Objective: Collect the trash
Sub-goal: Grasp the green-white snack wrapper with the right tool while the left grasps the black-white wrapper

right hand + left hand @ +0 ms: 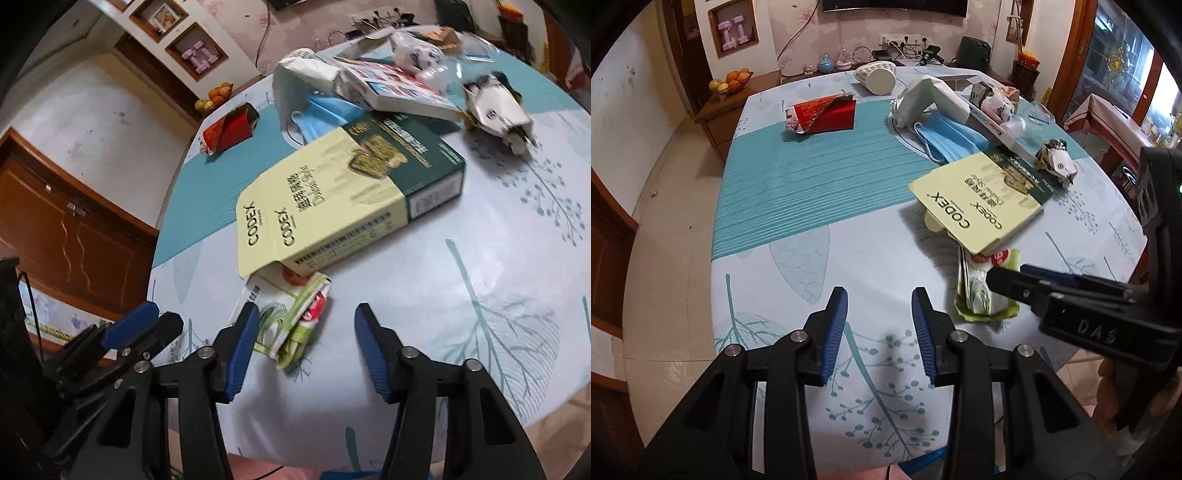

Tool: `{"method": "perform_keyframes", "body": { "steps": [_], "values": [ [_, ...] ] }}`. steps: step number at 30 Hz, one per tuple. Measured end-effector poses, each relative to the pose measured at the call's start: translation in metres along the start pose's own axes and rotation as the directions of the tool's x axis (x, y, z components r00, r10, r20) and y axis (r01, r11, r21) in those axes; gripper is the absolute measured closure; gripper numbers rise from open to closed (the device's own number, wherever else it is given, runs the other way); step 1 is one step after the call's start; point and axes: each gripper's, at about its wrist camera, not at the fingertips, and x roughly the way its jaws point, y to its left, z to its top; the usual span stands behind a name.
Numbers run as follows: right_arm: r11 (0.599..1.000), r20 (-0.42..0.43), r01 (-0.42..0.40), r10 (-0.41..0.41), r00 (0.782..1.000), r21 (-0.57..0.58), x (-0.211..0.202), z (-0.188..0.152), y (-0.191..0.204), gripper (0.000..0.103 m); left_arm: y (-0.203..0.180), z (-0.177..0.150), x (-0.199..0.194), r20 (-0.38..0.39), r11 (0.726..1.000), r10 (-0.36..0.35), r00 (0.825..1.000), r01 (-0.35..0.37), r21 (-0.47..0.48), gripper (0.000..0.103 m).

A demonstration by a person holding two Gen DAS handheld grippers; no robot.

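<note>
While both tools hover low over the near edge of the table (812, 229), neither grips anything: the left tool (880, 334) has its blue pads spread apart above bare tablecloth, and the right tool (306, 349) is likewise released, its fingers wide. Between the right tool's fingers, closer to its left pad, lies a crumpled green and white wrapper (295, 321), resting on the cloth; whether the pad touches it is hard to tell. Just ahead of that wrapper sits a yellow and green box (351, 199), its open flap overlapping the wrapper's far end. Beyond the box, further from the right tool, lie a blue face mask (317, 114), a flat printed carton (391, 88) and a white paper bag (295, 74), and to the right a crushed silver pack (498, 107). Far ahead of the left tool and slightly to its left rests a red packet (823, 114), with a paper cup (875, 75) lying on its side behind it.
</note>
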Motion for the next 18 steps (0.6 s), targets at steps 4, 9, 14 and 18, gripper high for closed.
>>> {"method": "perform_keyframes", "body": {
  "steps": [4, 9, 14, 18],
  "values": [
    [1.000, -0.029, -0.014, 0.013, 1.000, -0.021, 0.011, 0.003, 0.003, 0.081, -0.001, 0.005, 0.000, 0.008, 1.000, -0.005, 1.000, 0.005, 0.004, 0.070],
    [0.998, -0.063, -0.061, 0.059, 0.996, -0.034, 0.014, -0.001, 0.004, 0.093, -0.008, 0.011, -0.002, 0.013, 0.999, -0.014, 1.000, 0.014, 0.030, 0.070],
    [0.996, -0.054, -0.080, 0.077, 0.996, -0.046, -0.010, -0.008, 0.005, 0.095, -0.017, 0.020, -0.007, 0.029, 0.998, -0.031, 0.999, 0.029, 0.060, 0.070],
    [0.998, -0.006, -0.059, 0.059, 0.998, -0.037, -0.031, -0.004, -0.009, 0.096, -0.030, 0.027, -0.009, 0.028, 0.993, -0.059, 0.998, 0.056, 0.103, 0.063]
  ]
}}
